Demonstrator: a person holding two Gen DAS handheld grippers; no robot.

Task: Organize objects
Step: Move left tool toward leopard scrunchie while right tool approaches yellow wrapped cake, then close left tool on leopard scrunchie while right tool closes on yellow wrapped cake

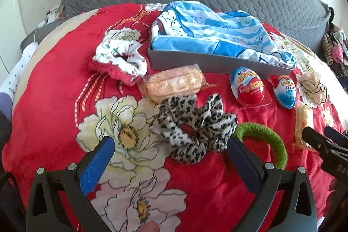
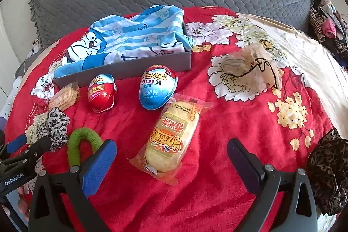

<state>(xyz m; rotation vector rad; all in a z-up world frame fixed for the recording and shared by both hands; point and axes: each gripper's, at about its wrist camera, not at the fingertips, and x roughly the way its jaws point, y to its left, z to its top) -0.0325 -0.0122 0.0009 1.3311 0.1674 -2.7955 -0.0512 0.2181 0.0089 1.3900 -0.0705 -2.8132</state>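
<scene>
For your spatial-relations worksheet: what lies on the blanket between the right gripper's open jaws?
A wrapped rice cracker lies on the red blanket between the right gripper's jaws, untouched; the right wrist view shows it.

Plush red blanket [image 2: 217, 123], glossy foil eggs [image 2: 158, 86], crinkly clear snack wrapper [image 2: 171, 136], fuzzy green ring [image 2: 82, 145]

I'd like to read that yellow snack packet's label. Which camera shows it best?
The right wrist view: the snack packet lies whole and central between the open right gripper fingers, print visible. In the left wrist view only a sliver shows at the right edge, partly behind the other gripper.
</scene>
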